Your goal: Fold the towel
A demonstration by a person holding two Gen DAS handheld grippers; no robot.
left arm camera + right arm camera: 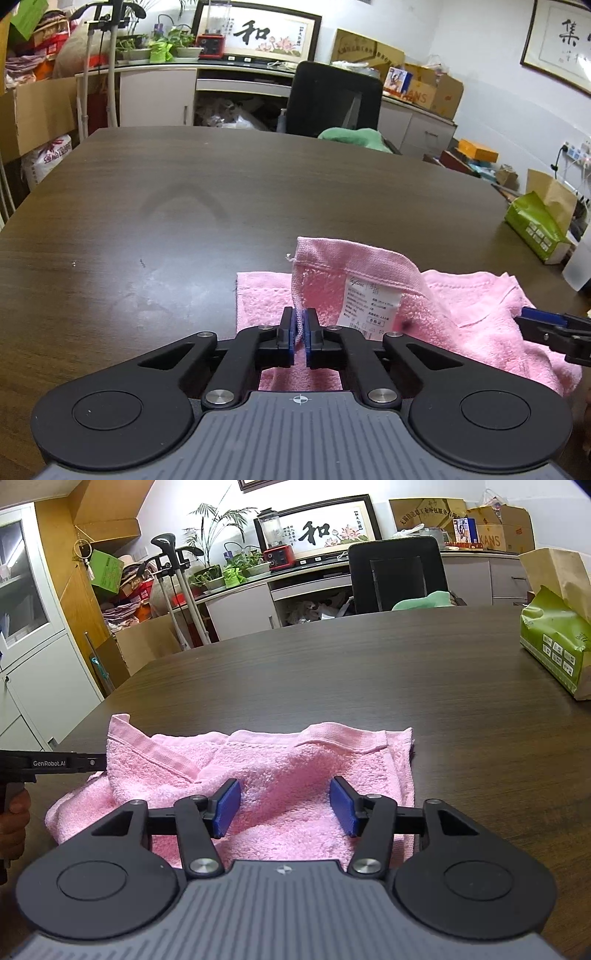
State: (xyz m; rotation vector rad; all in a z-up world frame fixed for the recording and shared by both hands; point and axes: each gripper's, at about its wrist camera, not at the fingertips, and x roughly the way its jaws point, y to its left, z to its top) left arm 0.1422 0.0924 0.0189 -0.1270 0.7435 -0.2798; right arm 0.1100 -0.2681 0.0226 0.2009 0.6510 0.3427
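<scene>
A pink towel lies rumpled on the dark wooden table, with a white care label showing on a raised flap. My left gripper is shut on the towel's left edge, pink cloth pinched between its blue pads. In the right wrist view the same towel spreads under my right gripper, whose jaws stand apart above the cloth without pressing it. The left gripper's black body reaches the towel's left side there. The right gripper's finger shows at the right edge of the left wrist view.
A green tissue pack sits at the table's right side. A black office chair with a green cloth stands behind the far edge. Cabinets, boxes and plants line the back wall. A hand holds the left gripper.
</scene>
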